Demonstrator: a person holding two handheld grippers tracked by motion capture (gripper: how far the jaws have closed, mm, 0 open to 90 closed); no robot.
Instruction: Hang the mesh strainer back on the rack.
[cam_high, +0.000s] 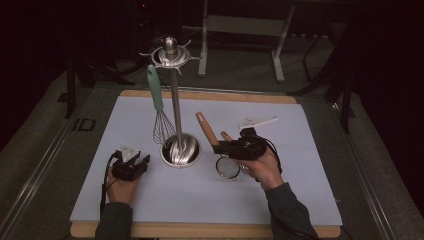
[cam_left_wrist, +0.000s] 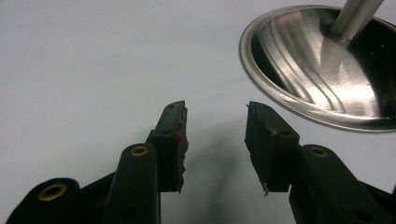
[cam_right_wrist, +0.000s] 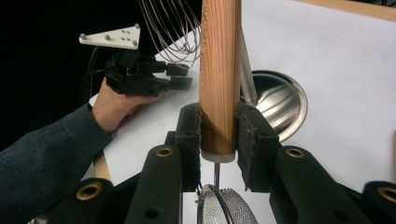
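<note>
A small mesh strainer (cam_high: 227, 168) with a wooden handle (cam_high: 204, 127) lies tilted on the white mat, right of the steel utensil stand (cam_high: 176, 100). My right gripper (cam_high: 218, 148) is shut on that handle (cam_right_wrist: 219, 70) near its lower end, and the mesh (cam_right_wrist: 229, 210) shows just below the jaws. My left gripper (cam_high: 141, 161) rests on the mat left of the stand's round base (cam_high: 180, 150). Its jaws stand open (cam_left_wrist: 215, 135) with nothing between them, and the base (cam_left_wrist: 322, 70) lies ahead to their right.
A whisk (cam_high: 159, 112) with a teal handle hangs from the stand's hooked top (cam_high: 170, 54). A second wooden handle (cam_high: 226, 136) lies beside the held one. The white mat (cam_high: 300, 150) covers a wooden board. Dark floor and a metal frame (cam_high: 240, 25) lie beyond.
</note>
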